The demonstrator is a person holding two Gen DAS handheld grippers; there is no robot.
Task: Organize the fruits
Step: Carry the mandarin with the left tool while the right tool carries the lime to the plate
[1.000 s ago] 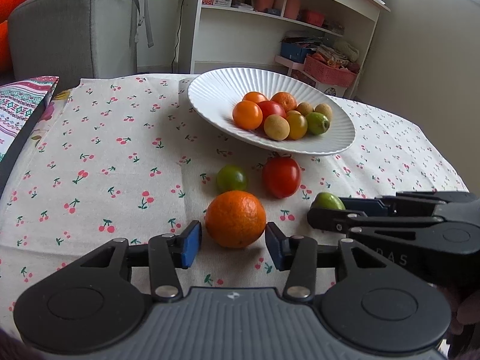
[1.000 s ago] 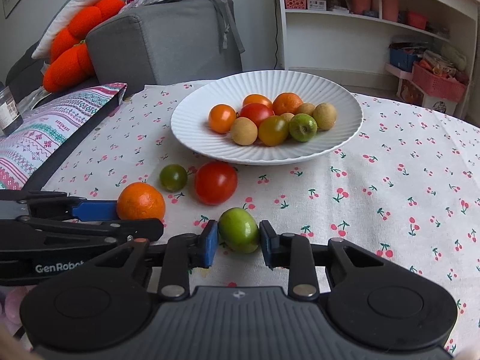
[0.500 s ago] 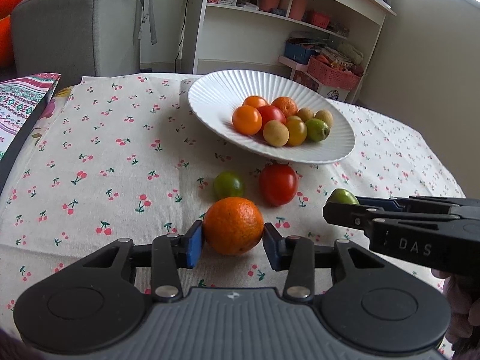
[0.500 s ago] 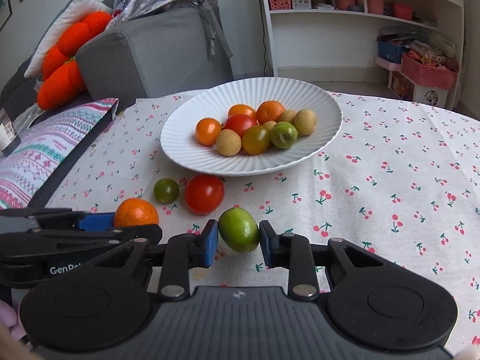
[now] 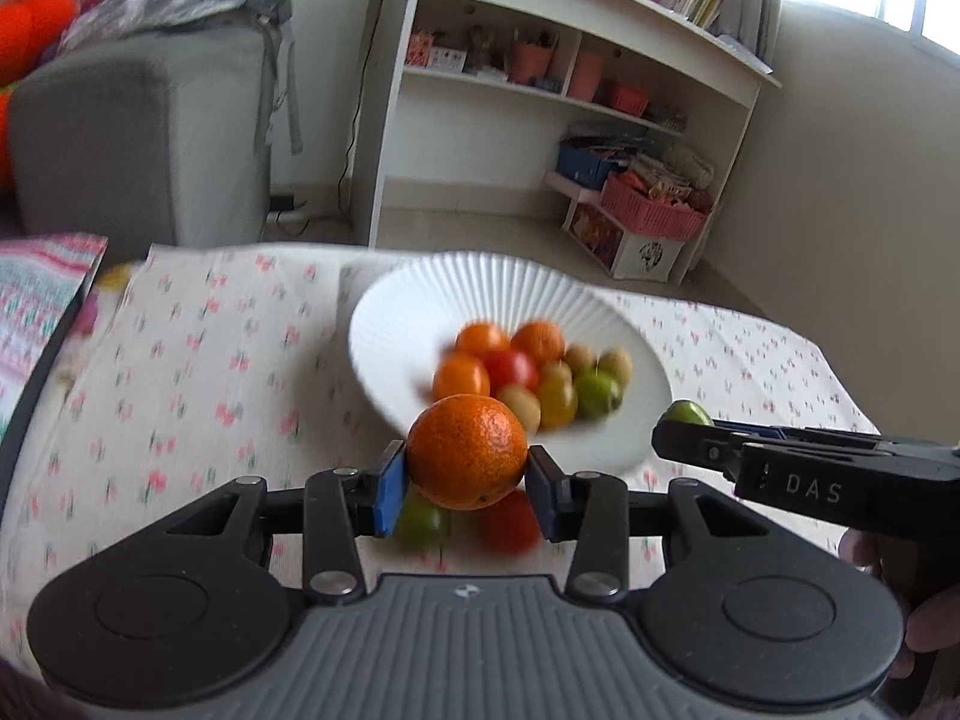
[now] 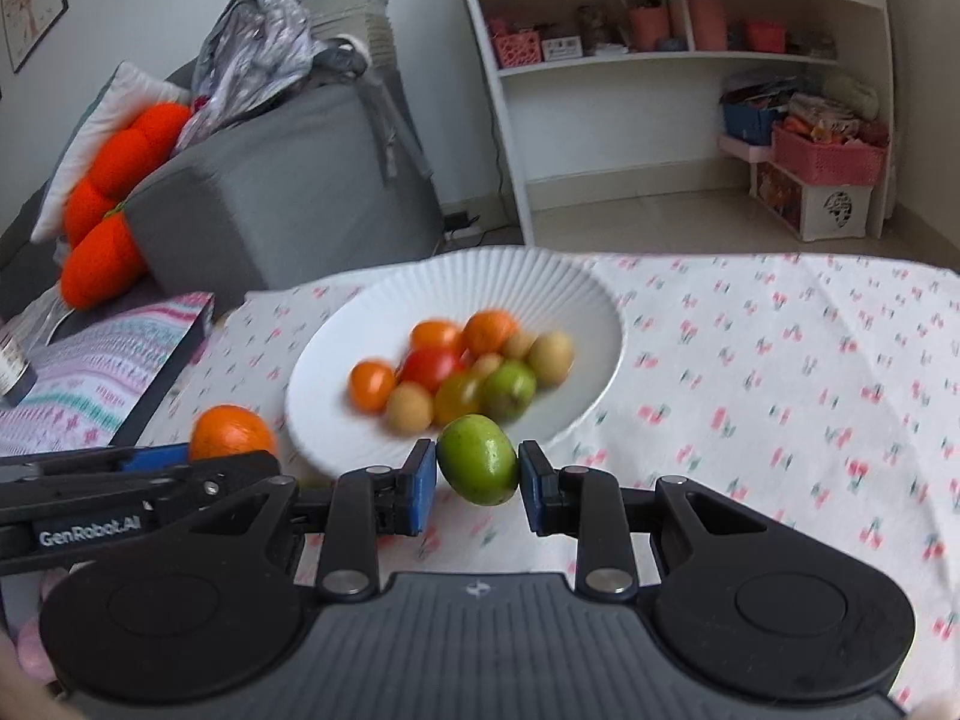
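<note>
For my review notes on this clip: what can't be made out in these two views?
- Left wrist view: the green fruit and red tomato on the cloth are blurred and half hidden behind the orange in the left claw.
- Both views: the plate's fruits are motion-blurred, their kinds uncertain.
- Right wrist view: the right claw's body hides the cloth beneath the green fruit it holds.

a home living room: grey sofa (image 6: 288,180), white bookshelf (image 6: 678,60), cherry-print tablecloth (image 6: 780,372).

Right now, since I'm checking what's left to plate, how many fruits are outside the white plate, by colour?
Orange: 1, the held orange fruit
Green: 2, the held green fruit and a green tomato
Red: 1, a red tomato
Total: 4
</note>
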